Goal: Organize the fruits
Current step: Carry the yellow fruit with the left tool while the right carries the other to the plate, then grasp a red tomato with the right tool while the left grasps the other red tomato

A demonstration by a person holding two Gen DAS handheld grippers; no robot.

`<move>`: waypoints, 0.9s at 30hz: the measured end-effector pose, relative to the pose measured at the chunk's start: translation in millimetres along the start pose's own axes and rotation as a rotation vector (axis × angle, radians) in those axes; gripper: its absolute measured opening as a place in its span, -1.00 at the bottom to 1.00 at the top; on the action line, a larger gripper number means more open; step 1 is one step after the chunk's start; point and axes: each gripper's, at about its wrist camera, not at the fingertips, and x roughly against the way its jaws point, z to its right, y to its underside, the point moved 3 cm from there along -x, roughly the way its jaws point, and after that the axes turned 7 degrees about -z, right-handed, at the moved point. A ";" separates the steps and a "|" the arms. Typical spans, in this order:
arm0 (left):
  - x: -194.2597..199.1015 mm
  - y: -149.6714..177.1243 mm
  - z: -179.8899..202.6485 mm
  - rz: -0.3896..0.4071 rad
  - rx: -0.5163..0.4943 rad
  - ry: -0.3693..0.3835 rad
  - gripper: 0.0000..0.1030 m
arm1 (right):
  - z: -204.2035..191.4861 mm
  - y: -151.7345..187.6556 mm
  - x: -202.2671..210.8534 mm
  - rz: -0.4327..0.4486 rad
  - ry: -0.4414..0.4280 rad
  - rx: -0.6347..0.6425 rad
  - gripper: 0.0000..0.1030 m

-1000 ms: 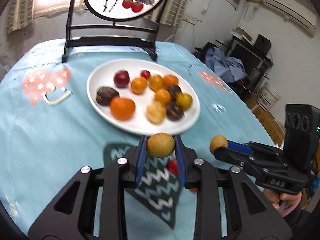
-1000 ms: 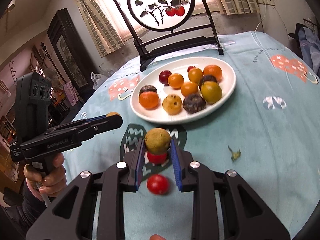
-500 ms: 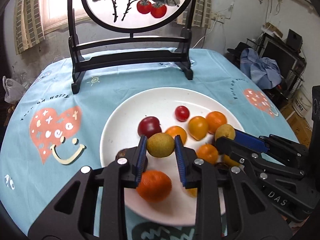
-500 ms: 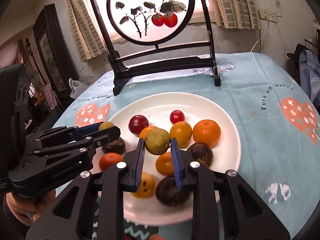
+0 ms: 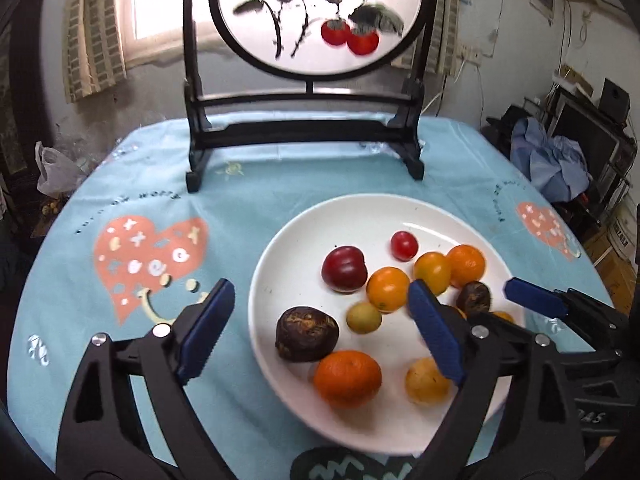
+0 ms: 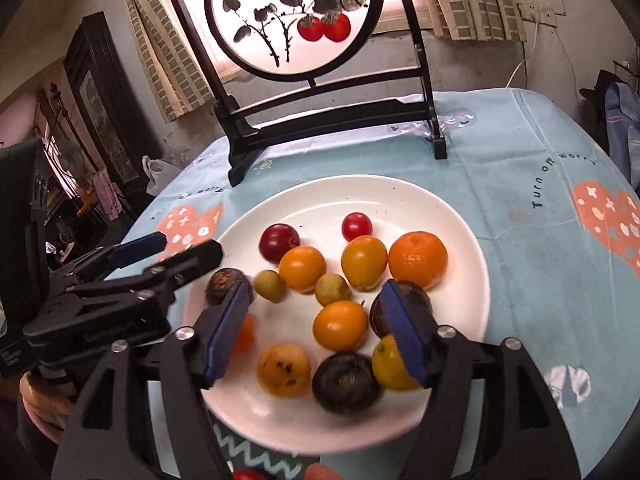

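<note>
Both the left gripper (image 5: 320, 328) and right gripper (image 6: 320, 330) are opening wide over the plate (image 6: 460, 216), gripping nothing, fruits (image 6: 340, 280) piled mid-plate, one red fruit (image 6: 246, 474) at near edge apparently left.

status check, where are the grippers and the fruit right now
Left gripper and right gripper opening, nothing between the pads. Two small greenish fruits on the white plate. Nothing in the way.
</note>
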 end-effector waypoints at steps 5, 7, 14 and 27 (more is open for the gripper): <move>56.1 21.8 -5.1 0.088 0.035 0.030 0.93 | -15.5 26.6 61.1 0.224 0.053 0.048 0.97; 72.8 36.5 -5.6 0.112 0.036 0.027 0.94 | -21.5 39.7 68.1 0.163 0.024 0.077 0.97; 106.3 110.1 -16.4 0.183 0.055 -0.028 0.95 | -26.0 112.8 66.9 -0.123 0.024 0.058 0.97; 95.4 163.9 -33.6 0.086 0.129 -0.011 0.95 | -34.1 142.4 55.9 -0.087 -0.039 0.078 0.97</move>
